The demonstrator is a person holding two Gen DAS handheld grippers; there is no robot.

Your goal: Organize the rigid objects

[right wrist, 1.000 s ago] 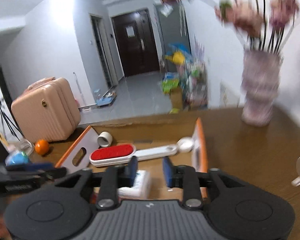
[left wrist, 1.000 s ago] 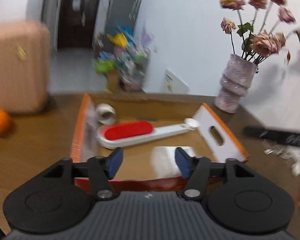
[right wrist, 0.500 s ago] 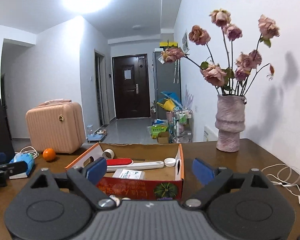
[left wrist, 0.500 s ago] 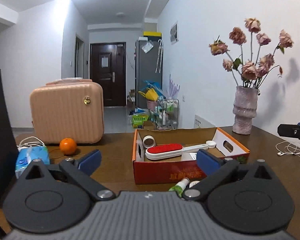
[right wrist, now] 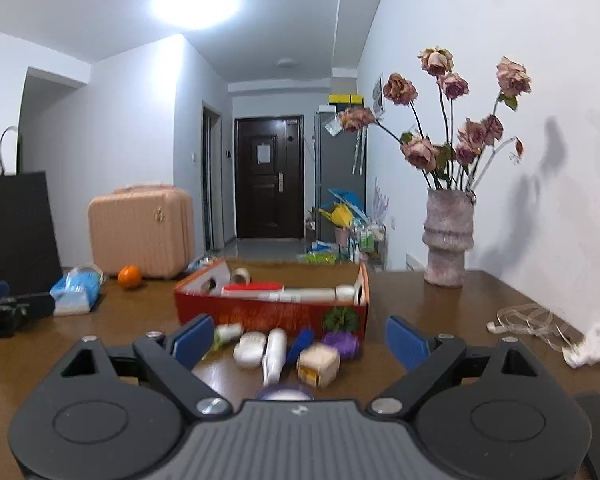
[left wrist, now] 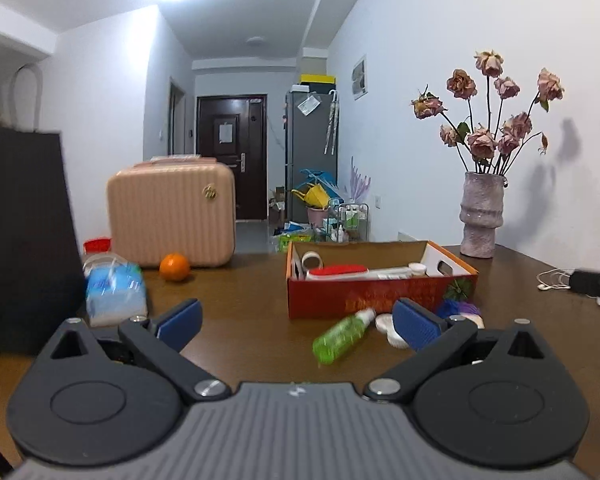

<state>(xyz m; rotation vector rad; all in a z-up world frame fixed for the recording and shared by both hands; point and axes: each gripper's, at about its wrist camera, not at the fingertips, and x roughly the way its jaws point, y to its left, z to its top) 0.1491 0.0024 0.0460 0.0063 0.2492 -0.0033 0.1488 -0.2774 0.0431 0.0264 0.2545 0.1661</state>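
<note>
The table (left wrist: 252, 332) is dark brown wood and stands against a white wall on the right; behind it a corridor leads to a dark door (left wrist: 231, 152), with a grey fridge (left wrist: 311, 148) and a heap of colourful things beside it. A round lamp shines on the ceiling. On the far right of the table stands a vase (left wrist: 482, 216) with dried roses. On the far left are a pink case (left wrist: 171, 212), an orange (left wrist: 174, 267) just before it, a blue tissue pack (left wrist: 116, 292) and a black bag (left wrist: 24, 236). White cables (right wrist: 532, 320) lie at the right edge. In the middle is the red box (left wrist: 364, 296), open at the top; inside it lie a red and white brush (left wrist: 340, 272), a tape roll (left wrist: 311, 258) at the far left corner and a white cap (left wrist: 417, 269) at the right. Near the box, on the bare wood, lie the loose things: a green bottle (left wrist: 340, 336) on its side, a white case (right wrist: 251, 348), a white tube (right wrist: 274, 356), a blue piece (right wrist: 302, 344), a small cube (right wrist: 318, 364) and a purple thing (right wrist: 342, 342). The left gripper (left wrist: 298, 320) is spread wide; the green bottle is seen between its fingers but farther away, and they touch nothing. The right gripper (right wrist: 300, 342) is also spread wide, with the loose things seen in the gap, and it holds nothing.
</note>
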